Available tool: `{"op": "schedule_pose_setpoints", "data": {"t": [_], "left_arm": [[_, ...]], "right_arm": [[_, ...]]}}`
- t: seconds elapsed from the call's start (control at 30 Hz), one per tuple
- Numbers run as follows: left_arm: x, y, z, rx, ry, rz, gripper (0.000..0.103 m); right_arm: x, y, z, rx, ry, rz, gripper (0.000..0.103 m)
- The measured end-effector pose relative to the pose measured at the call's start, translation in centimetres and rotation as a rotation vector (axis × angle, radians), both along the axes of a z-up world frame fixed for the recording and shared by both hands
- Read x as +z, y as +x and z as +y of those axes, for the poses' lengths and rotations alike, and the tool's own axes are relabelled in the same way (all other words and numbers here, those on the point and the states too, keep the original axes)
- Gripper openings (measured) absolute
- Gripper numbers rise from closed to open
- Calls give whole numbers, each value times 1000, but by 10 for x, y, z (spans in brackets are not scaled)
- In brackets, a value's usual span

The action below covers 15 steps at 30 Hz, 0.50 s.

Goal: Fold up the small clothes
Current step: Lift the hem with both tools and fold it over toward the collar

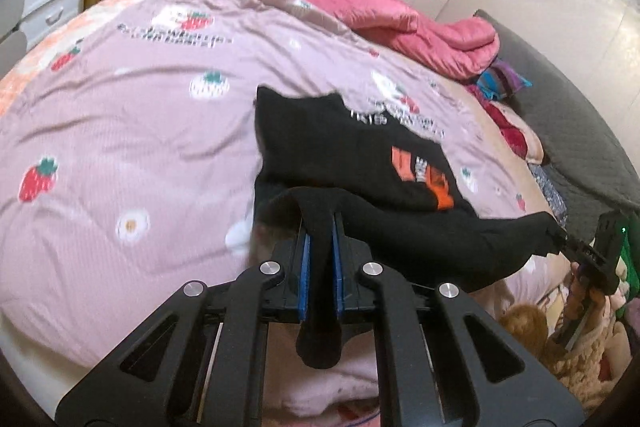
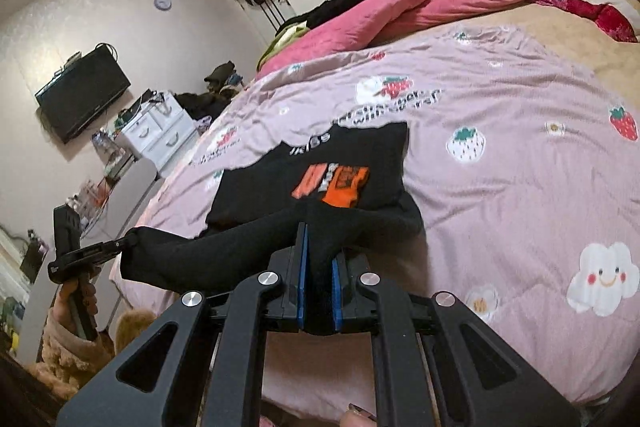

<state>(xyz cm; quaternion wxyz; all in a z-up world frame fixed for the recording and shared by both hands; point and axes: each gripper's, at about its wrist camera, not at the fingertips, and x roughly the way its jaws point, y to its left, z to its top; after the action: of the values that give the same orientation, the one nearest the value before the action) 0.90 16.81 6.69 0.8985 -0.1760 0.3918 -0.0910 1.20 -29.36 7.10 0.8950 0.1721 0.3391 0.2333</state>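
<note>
Both grippers' fingers pinch black shirt (image 1: pixel 348 151); wall TV (image 2: pixel 82 91) only in right view.

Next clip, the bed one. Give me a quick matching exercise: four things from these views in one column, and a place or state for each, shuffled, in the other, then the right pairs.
Things:
1. black garment
2. pink quilt
3. television
4. left hand-held gripper

Places or states:
A. mounted on the wall
B. shut on black fabric
C. bunched along the far side of the bed
D. near edge lifted, rest lying on the strawberry-print cover

Pairs: 1-D, 2-C, 3-A, 4-B
</note>
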Motion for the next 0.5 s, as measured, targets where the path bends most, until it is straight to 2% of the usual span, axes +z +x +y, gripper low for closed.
{"op": "schedule_pose_setpoints", "data": {"t": [0.27,0.5], "left_arm": [[14,27,-3,16,42,-49,3],[5,54,3,44,21,-56,3]], "right_arm": [[9,24,2,-21,-19,-26,9],[6,50,6,-30,-44,-25,9]]}}
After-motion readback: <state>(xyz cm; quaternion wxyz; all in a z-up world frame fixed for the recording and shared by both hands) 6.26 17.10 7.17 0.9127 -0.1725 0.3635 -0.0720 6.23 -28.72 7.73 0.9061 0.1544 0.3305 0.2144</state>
